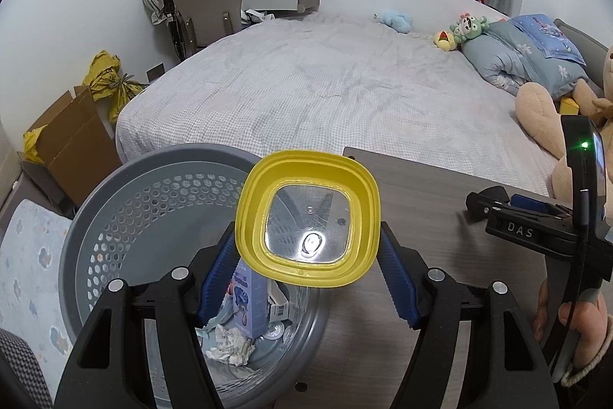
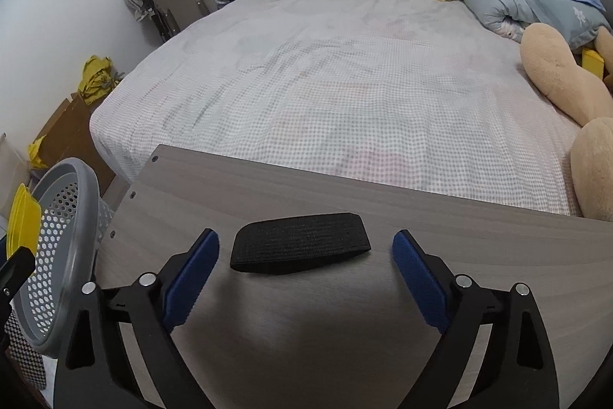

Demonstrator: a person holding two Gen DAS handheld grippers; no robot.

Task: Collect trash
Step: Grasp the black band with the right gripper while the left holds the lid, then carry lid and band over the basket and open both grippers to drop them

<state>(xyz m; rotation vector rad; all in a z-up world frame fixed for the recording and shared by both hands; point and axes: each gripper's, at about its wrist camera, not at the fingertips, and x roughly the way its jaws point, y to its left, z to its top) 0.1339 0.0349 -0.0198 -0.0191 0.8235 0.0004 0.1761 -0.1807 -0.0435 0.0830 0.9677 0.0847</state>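
While the left gripper (image 1: 306, 248) hung over the grey perforated basket (image 1: 115, 202), its blue pads (image 1: 218, 278) were pressed against the two sides of a yellow lid (image 1: 306, 217), holding it tilted above the basket's open mouth. That lid was squarish with rounded corners, stepped yellow rim around a clear, scratched centre panel that caught a bright glare. Below it, inside the basket, lay a pale blue carton (image 1: 247, 301) whose print was too small to read, a scrap carrying a barcode (image 1: 279, 309) and crumpled white paper (image 1: 230, 342). To the right stood the wood-grain table (image 1: 421, 186), the basket just beside its left edge. Further right, the right gripper (image 1: 498, 206) showed white letters "DAS" on its black body, a hand (image 1: 574, 321) gripping its handle. From its own camera, the right gripper (image 2: 306, 267) stood wide apart and empty, with a black elastic band (image 2: 300, 242) lying flat on the table (image 2: 459, 229) between the pads (image 2: 191, 278), touching neither.
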